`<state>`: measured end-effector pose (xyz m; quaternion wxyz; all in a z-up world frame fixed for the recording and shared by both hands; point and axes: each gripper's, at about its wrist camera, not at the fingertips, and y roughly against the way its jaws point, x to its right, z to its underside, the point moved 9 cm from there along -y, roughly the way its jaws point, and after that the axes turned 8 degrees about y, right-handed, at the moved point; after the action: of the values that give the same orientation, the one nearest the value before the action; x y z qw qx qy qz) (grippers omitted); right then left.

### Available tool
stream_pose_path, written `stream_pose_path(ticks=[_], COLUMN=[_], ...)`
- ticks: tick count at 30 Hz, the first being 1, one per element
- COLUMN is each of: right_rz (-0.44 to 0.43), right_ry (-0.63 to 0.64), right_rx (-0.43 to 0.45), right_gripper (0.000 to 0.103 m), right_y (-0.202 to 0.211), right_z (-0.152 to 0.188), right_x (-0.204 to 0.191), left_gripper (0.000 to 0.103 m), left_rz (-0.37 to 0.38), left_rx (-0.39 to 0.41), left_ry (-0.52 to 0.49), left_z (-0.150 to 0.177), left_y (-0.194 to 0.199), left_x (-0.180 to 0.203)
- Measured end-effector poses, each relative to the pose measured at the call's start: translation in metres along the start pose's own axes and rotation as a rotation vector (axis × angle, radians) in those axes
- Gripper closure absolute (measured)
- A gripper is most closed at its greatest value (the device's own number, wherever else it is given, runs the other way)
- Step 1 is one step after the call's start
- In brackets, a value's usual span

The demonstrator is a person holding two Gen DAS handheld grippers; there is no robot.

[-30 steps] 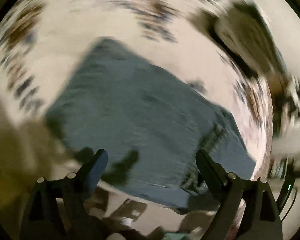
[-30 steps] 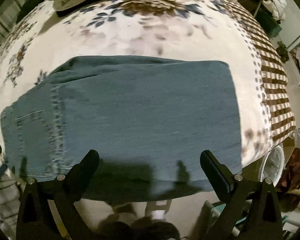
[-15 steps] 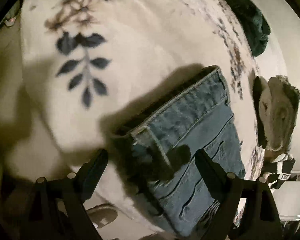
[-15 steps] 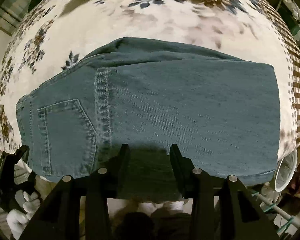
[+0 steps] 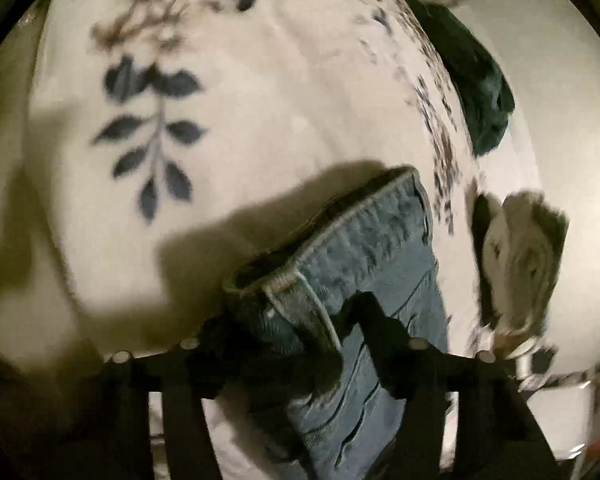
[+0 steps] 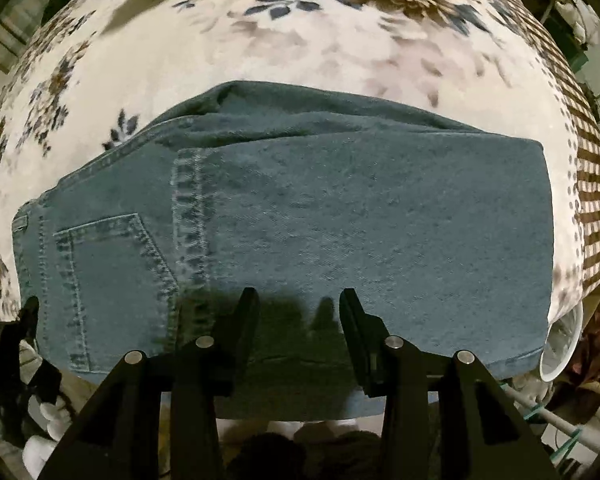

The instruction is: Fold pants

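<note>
One pair of blue jeans (image 6: 300, 220) lies folded flat on the floral bedspread (image 6: 260, 60), just ahead of both grippers. The right gripper (image 6: 299, 300) hangs with its two fingers parted over the near edge, grasping nothing. The left gripper (image 5: 288, 312) straddles the waistband corner (image 5: 284, 280); I cannot tell whether it pinches. One back pocket (image 6: 112, 276) shows, left of the right fingers.

Left gripper (image 5: 296, 320) fingers lost in shadow over the jeans (image 5: 364, 264) waistband, grip unclear; far bedspread (image 5: 260, 80) print motion-blurred.
</note>
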<state>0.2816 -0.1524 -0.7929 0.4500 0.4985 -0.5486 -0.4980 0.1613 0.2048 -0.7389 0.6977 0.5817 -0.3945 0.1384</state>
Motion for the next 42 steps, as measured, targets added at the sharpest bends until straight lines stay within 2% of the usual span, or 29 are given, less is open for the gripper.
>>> stream_pose_path(ticks=[3,4,5,12,18,23,26,28,29,32,34,35,37,38,39,40,41,42], right_rz=[-0.009,-0.010,-0.010,-0.049,-0.071,-0.056,-0.041,-0.025,-0.020,-0.026,-0.058,-0.089,-0.174,-0.229,-0.266,-0.313,-0.358,-0.405], right_ry=[-0.022,-0.027,-0.030,-0.098,-0.183,-0.283,-0.361,-0.404,-0.417,-0.448,-0.454,-0.455,-0.453,-0.440,-0.425,-0.403,-0.374,-0.338], right_rx=[-0.007,-0.007,-0.007,0.011,0.056,0.089,0.096,0.095,0.096,0.092,0.100,0.104,0.122,0.133,0.140,0.150,0.156,0.161], right_gripper=[0.058,0.058,0.058,0.058,0.058,0.058,0.058,0.058,0.058,0.058,0.049,0.045,0.031,0.028,0.025,0.022,0.020,0.017], right_y=[-0.003,-0.004,-0.004,0.003,0.022,0.035,0.041,0.042,0.044,0.041,0.042,0.040,0.042,0.042,0.044,0.045,0.047,0.046], right_z=[0.002,0.003,0.005,0.020,0.040,0.063,0.082,0.094,0.099,0.105,0.104,0.100,0.091,0.083,0.076,0.067,0.058,0.045], right_x=[0.005,0.006,0.009,0.042,0.103,0.180,0.231,0.261,0.273,0.298,0.310,0.309,0.303,0.298,0.289,0.280,0.269,0.258], left_gripper=[0.050,0.065,0.068,0.074,0.075,0.075,0.076,0.076,0.076,0.076,0.078,0.075,0.075,0.069,0.061,0.031,0.012,0.012], left_rz=[-0.001,0.011,0.018,0.078,0.137,0.223,0.253,0.221,0.194,0.080,0.032,0.008,-0.037,-0.065,-0.097,-0.144,-0.160,-0.167], left_rx=[0.011,0.023,0.034,0.084,0.094,0.001,-0.117,-0.195,-0.233,-0.326,-0.371,-0.393,-0.419,-0.424,-0.419,-0.403,-0.393,-0.373], left_ry=[-0.044,-0.067,-0.091,-0.294,-0.539,-0.710,-0.791,-0.874,-0.896,-0.939,-0.943,-0.935,-0.909,-0.893,-0.889,-0.898,-0.903,-0.898], left_z=[0.001,0.003,0.005,0.034,0.095,0.187,0.256,0.303,0.316,0.345,0.355,0.357,0.355,0.352,0.349,0.342,0.337,0.329], left_y=[0.000,0.002,0.006,0.051,0.081,0.078,0.052,0.018,0.003,-0.042,-0.055,-0.056,-0.057,-0.054,-0.050,-0.047,-0.043,-0.038], left_x=[0.012,0.020,0.027,0.103,0.184,0.234,0.251,0.246,0.241,0.218,0.211,0.208,0.206,0.204,0.203,0.203,0.202,0.201])
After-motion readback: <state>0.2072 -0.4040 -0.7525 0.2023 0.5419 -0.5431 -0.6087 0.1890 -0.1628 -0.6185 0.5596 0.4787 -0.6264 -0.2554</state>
